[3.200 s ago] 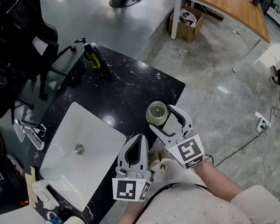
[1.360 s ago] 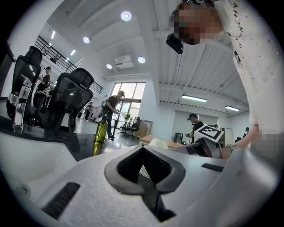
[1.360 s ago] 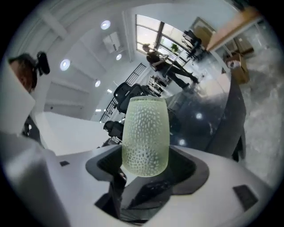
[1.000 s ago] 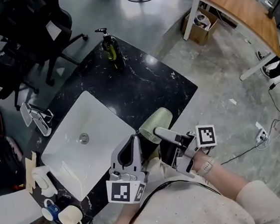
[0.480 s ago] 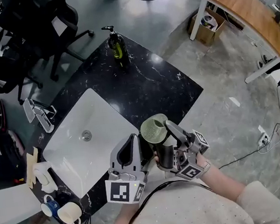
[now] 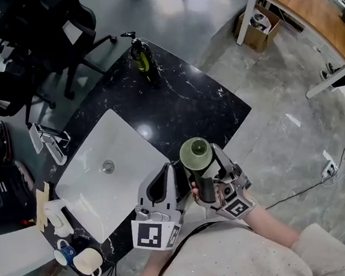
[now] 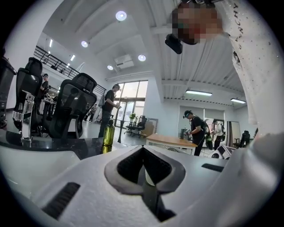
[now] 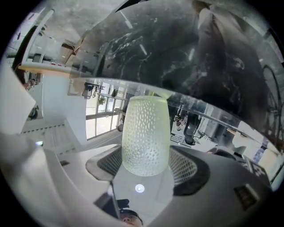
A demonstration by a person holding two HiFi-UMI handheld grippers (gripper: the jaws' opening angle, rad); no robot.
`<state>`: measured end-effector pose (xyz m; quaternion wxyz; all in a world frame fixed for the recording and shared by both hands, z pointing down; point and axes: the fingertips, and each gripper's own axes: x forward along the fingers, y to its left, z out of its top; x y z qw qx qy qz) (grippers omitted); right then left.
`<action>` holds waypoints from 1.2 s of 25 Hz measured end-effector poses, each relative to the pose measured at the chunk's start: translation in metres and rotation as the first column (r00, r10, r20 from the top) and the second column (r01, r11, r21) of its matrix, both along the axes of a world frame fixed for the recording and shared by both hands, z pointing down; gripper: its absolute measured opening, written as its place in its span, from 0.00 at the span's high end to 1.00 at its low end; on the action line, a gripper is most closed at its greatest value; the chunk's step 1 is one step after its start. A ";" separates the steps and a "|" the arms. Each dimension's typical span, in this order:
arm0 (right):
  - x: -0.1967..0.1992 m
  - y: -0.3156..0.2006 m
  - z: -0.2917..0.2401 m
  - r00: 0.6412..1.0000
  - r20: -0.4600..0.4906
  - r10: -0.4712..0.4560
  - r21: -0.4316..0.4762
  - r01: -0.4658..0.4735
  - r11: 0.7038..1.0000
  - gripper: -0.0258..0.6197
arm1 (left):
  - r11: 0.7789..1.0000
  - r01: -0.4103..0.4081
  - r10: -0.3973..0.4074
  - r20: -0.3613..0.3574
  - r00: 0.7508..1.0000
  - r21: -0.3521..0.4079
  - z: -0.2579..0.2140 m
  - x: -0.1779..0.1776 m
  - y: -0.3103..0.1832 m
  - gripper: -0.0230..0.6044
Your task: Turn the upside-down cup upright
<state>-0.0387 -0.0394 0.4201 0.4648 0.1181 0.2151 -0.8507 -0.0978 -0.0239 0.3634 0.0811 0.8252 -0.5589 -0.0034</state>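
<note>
The pale green dimpled cup [image 6: 196, 153] is held above the near edge of the black marble counter [image 6: 181, 102]. It stands about upright, and its round end, which looks like the open mouth, faces the head camera. My right gripper [image 6: 208, 172] is shut on its sides. In the right gripper view the cup [image 8: 145, 133] fills the space between the jaws of that gripper [image 8: 145, 166], and the counter shows overhead, so this view is turned over. My left gripper [image 6: 166, 178] rests just left of the cup, shut and empty; the left gripper view shows its tips [image 7: 144, 175] together.
A white sink [image 6: 86, 193] with a chrome tap [image 6: 49, 145] lies to the left. A green soap bottle [image 6: 141, 56] stands at the far counter corner. Mugs [image 6: 81, 262] sit at the near left. Black office chairs [image 6: 43, 31] and a wooden table [image 6: 306, 7] stand beyond.
The right gripper rolled with the cup in it: the cup was upside down on the counter, then lay sideways, then tilted, and now stands on end. The left gripper stayed put.
</note>
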 end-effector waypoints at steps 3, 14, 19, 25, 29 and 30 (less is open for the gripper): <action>0.002 -0.003 -0.001 1.000 0.025 0.011 0.001 -0.011 1.000 0.47 | 1.000 -0.005 0.005 -0.002 1.000 -0.001 -0.001 0.004 -0.002 0.95; 0.013 -0.011 0.008 1.000 0.019 0.025 0.063 -0.026 0.998 0.47 | 1.000 -0.002 0.001 -0.010 1.000 -0.004 -0.002 0.004 -0.009 0.95; 0.016 -0.008 0.011 0.999 0.003 0.037 0.080 -0.037 0.996 0.47 | 1.000 -0.011 0.010 -0.014 1.000 -0.010 -0.002 0.008 -0.011 0.95; 0.021 -0.007 0.009 0.999 -0.016 0.048 0.143 -0.045 0.989 0.44 | 1.000 -0.019 0.019 -0.019 1.000 -0.007 -0.003 0.012 -0.012 0.95; 0.022 -0.006 0.001 0.999 -0.005 0.043 0.185 -0.041 0.982 0.38 | 1.000 -0.026 0.025 -0.035 0.999 -0.017 -0.002 0.017 -0.013 0.95; 0.022 -0.004 0.000 0.999 -0.007 0.038 0.192 -0.036 0.981 0.38 | 1.000 -0.027 0.026 -0.033 0.999 -0.016 -0.002 0.017 -0.013 0.95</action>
